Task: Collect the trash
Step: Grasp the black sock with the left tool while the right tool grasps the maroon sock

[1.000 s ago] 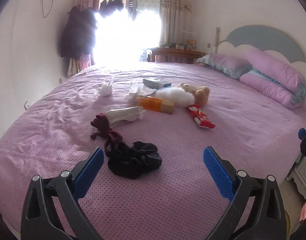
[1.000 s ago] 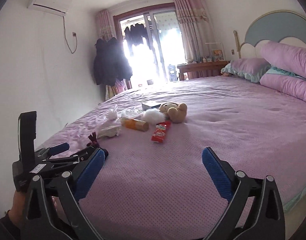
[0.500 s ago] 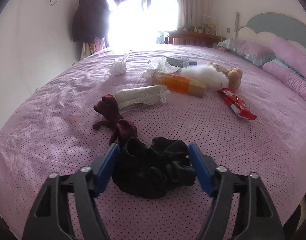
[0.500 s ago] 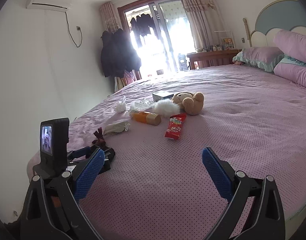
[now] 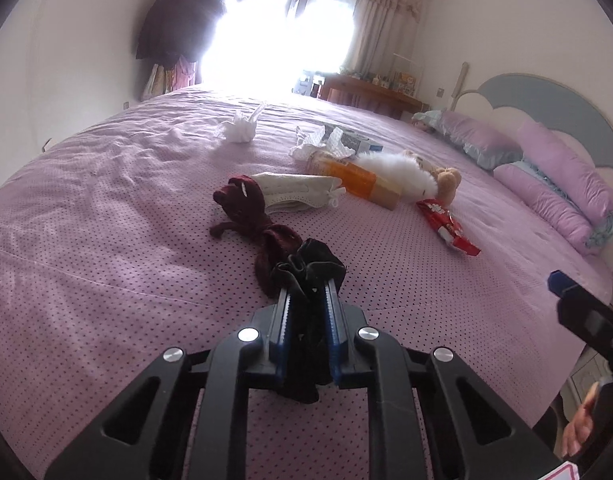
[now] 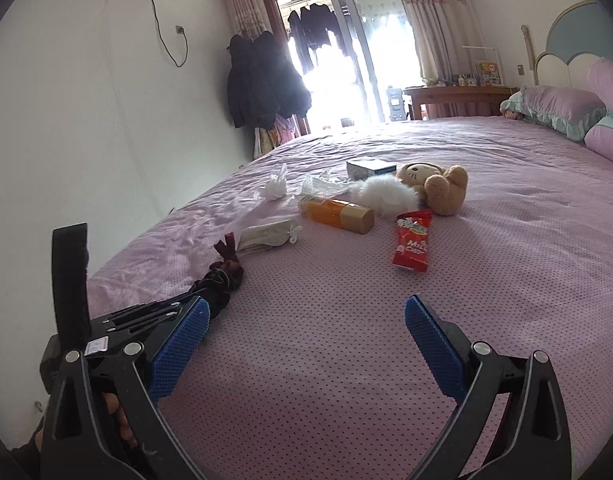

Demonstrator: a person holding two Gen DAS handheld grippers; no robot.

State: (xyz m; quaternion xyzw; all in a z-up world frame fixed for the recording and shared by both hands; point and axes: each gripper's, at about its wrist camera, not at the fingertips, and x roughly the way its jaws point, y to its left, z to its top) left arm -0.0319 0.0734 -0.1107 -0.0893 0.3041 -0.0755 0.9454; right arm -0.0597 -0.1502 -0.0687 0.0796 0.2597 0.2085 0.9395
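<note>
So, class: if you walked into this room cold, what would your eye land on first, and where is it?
First, the glaring window at the far end, washing out everything around it. Next, the clutter mid-bed: a teddy bear, an orange box and a red snack packet. Nearest, the left tongs are closing on a black cloth, while the right tongs gape empty.

Candy packet [image 6: 411,245] lies on the bed [image 6: 506,280] before the teddy bear [image 6: 438,188] (bottle [image 6: 336,213] leftward).
</note>
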